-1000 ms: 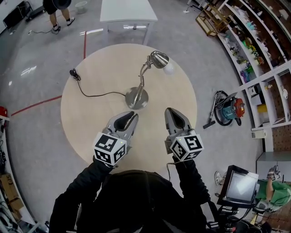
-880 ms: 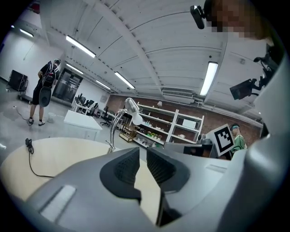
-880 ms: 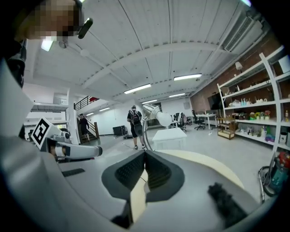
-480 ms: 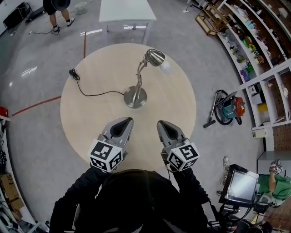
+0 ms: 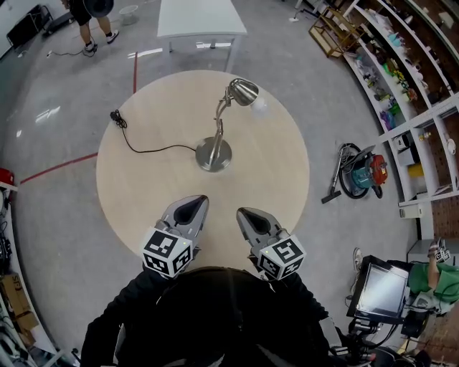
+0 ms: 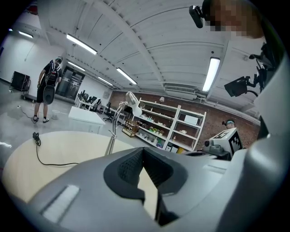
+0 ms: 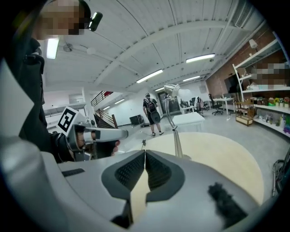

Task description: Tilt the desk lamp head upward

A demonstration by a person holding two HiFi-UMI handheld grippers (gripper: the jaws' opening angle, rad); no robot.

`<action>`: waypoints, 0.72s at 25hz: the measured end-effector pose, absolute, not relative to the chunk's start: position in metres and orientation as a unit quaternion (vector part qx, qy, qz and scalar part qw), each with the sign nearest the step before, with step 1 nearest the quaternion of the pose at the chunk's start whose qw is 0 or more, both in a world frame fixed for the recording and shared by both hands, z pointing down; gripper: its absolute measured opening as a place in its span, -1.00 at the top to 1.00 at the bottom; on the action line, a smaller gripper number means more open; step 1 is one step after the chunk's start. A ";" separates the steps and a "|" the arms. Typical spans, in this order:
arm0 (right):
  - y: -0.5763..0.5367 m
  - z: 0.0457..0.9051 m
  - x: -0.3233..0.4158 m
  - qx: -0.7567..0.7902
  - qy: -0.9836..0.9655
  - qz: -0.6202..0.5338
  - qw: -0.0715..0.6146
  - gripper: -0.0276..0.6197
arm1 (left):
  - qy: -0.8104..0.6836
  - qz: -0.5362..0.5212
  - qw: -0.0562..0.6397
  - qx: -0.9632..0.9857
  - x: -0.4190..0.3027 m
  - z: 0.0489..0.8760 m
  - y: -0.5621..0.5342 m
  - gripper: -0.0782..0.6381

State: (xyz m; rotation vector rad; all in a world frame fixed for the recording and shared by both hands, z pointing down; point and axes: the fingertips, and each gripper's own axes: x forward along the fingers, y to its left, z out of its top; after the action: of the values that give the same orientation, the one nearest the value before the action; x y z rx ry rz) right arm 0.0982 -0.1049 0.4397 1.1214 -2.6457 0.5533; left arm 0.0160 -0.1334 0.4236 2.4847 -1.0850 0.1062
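A brushed-metal desk lamp [image 5: 214,153] stands on the round wooden table [image 5: 143,186], its round base near the middle. Its thin stem rises to the head [image 5: 244,91], with the white bulb [image 5: 259,106] showing at the head's right. Both grippers hover over the table's near edge, well short of the lamp. My left gripper [image 5: 193,203] is shut with nothing in it, and so is my right gripper [image 5: 247,215]. In the left gripper view the lamp [image 6: 113,131] stands far beyond the closed left gripper [image 6: 144,149]. The right gripper view shows the lamp [image 7: 174,131] beyond the closed right gripper [image 7: 145,153].
The lamp's black cable [image 5: 147,149] runs left across the table to a plug [image 5: 115,115]. A white table [image 5: 201,18] stands behind, a vacuum cleaner [image 5: 356,172] on the floor at right, shelves [image 5: 401,72] beyond it. A person [image 5: 90,18] stands far left.
Both grippers have drawn back from the lamp's base toward the table's near edge and my body. The lamp has not moved.
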 end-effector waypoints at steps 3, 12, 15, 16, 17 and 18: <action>-0.102 0.438 0.092 0.372 -0.904 0.186 0.099 0.90 | -0.382 0.045 0.211 0.899 0.022 0.429 -0.129 0.76; -0.117 0.413 0.117 0.428 -0.887 0.165 0.050 0.89 | -0.365 0.050 0.219 0.904 0.036 0.432 -0.119 0.76; -0.118 0.410 0.117 0.428 -0.888 0.163 0.047 0.89 | -0.365 0.052 0.222 0.902 0.036 0.434 -0.119 0.76; -0.118 0.410 0.116 0.428 -0.888 0.164 0.047 0.89 | -0.366 0.053 0.222 0.902 0.036 0.434 -0.119 0.76; -0.118 0.411 0.115 0.427 -0.888 0.165 0.046 0.89 | -0.367 0.053 0.223 0.901 0.035 0.435 -0.120 0.76; -0.118 0.412 0.114 0.427 -0.888 0.166 0.047 0.89 | -0.367 0.054 0.223 0.901 0.035 0.436 -0.120 0.76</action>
State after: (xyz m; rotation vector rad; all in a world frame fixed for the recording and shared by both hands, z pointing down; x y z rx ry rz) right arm 0.1141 -0.1183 0.4118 1.3023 -2.7085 0.5067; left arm 0.0352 -0.1196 0.4358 2.4880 -1.0145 0.1480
